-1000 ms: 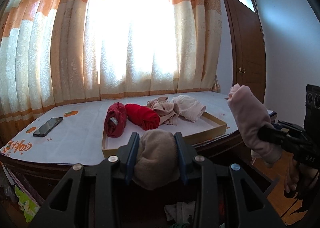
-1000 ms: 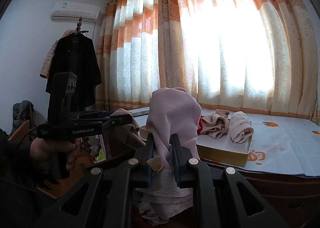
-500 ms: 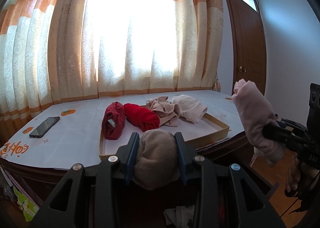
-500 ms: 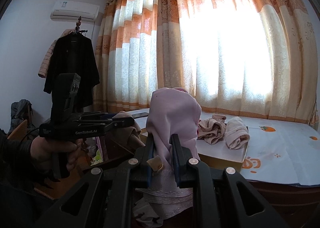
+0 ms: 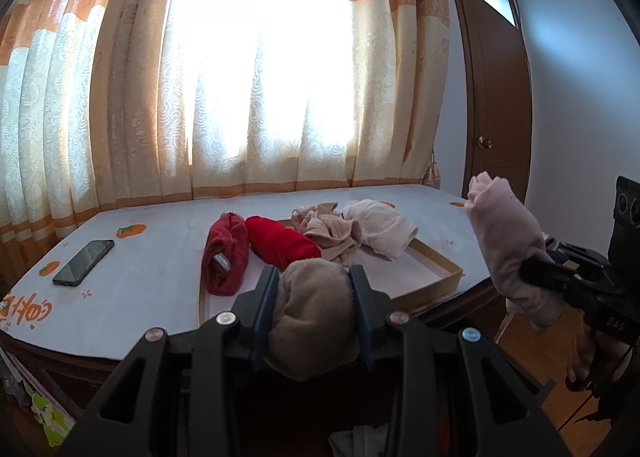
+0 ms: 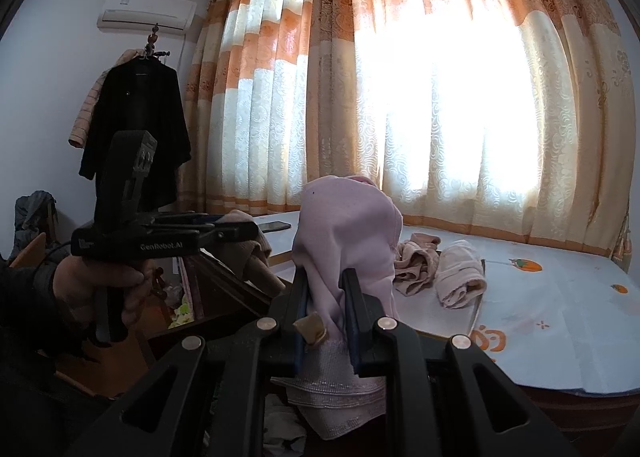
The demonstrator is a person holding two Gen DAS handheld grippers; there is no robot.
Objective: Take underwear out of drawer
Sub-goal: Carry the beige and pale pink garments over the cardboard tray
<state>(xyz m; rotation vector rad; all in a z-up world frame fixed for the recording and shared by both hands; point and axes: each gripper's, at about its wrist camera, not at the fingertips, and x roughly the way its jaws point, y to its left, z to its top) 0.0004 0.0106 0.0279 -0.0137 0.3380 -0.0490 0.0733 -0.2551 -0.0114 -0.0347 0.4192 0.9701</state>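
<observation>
Left gripper (image 5: 314, 297), bottom centre: jaws clamped on rolled tan cloth underwear (image 5: 312, 321). Right gripper (image 6: 326, 313), lower centre: jaws pinching pale pink knit underwear (image 6: 344, 233).

**Both grippers carried forward toward the tray**

Over the last second the left hand-held gripper (image 5: 313, 289) has advanced on the table (image 5: 132, 281): the tray (image 5: 436, 269) and the red rolls (image 5: 280, 243) loom larger and sit lower in its view. The right hand-held gripper (image 6: 325, 289) has moved the same way, so the beige pieces (image 6: 416, 261) in the tray appear nearer. The pink underwear (image 6: 346, 233) it carries now sits slightly higher beside the left gripper's beige bundle (image 5: 312, 313).
</observation>
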